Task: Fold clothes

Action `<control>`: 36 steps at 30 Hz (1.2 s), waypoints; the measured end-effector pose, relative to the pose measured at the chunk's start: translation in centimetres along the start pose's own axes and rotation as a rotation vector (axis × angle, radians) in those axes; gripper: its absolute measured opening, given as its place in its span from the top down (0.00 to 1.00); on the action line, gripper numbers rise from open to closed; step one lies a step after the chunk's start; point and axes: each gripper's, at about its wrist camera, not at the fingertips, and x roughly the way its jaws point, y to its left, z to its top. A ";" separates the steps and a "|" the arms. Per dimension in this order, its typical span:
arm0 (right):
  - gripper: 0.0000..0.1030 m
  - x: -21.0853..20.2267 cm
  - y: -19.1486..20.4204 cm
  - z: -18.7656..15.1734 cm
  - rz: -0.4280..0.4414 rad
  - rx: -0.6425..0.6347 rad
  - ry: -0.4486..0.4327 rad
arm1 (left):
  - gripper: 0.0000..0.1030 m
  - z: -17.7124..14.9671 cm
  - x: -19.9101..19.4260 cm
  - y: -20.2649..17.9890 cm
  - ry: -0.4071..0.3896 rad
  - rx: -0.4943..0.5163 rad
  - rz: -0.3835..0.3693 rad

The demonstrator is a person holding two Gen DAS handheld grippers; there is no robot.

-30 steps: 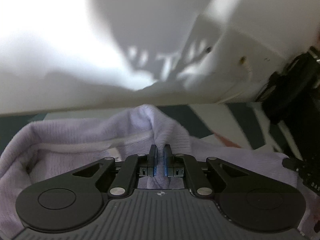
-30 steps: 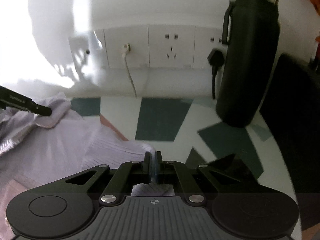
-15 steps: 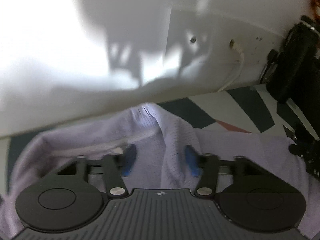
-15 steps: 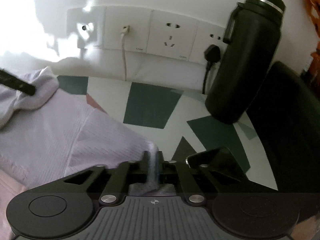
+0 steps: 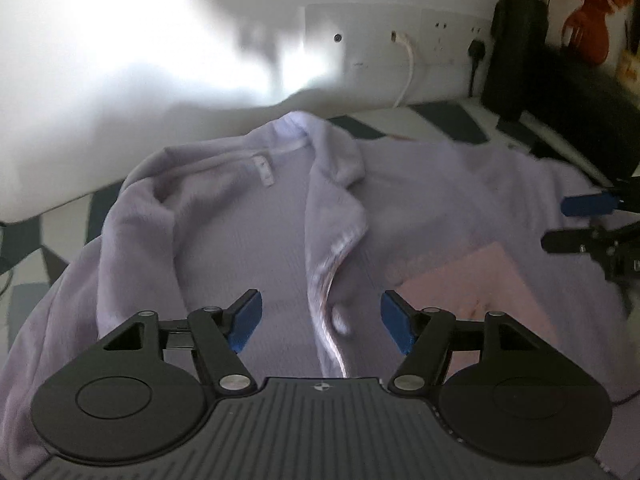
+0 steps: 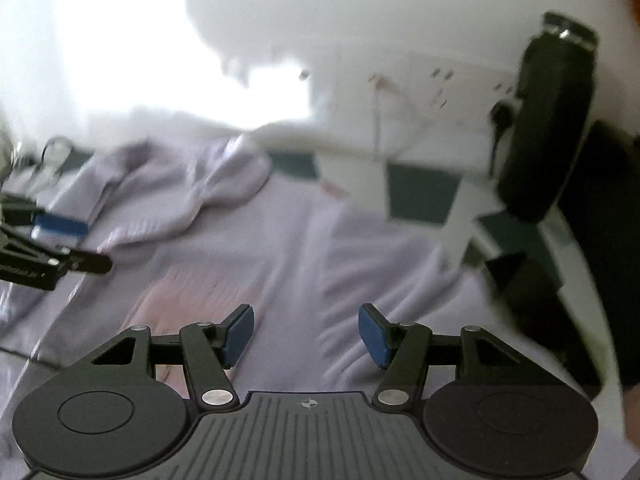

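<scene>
White wall with sockets at the back, and a patterned worktop (image 5: 452, 118) carrying a lilac fleecy garment (image 5: 248, 216) spread out, collar at the far end. Left claw (image 5: 321, 320) hangs spread wide right over the front edge with the lapel running between its pads, gripping nothing. Right claw (image 6: 306, 336) is just as wide, empty, above the garment's right side. Looks like a between-grabs moment: next move probably needs a fresh pinch on an edge, hard to say which.
</scene>
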 end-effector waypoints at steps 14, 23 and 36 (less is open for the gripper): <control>0.12 3.6 2.8 -0.6 -0.041 -0.084 0.077 | 0.00 -1.1 3.0 2.4 0.121 -0.209 0.070; 0.01 4.7 2.8 -0.9 -0.025 -0.041 0.065 | 0.00 -1.0 3.1 2.3 0.122 -0.199 0.077; 0.01 4.6 2.9 -1.4 -0.023 -0.035 0.009 | 0.00 -1.7 2.1 1.9 0.071 -0.224 0.095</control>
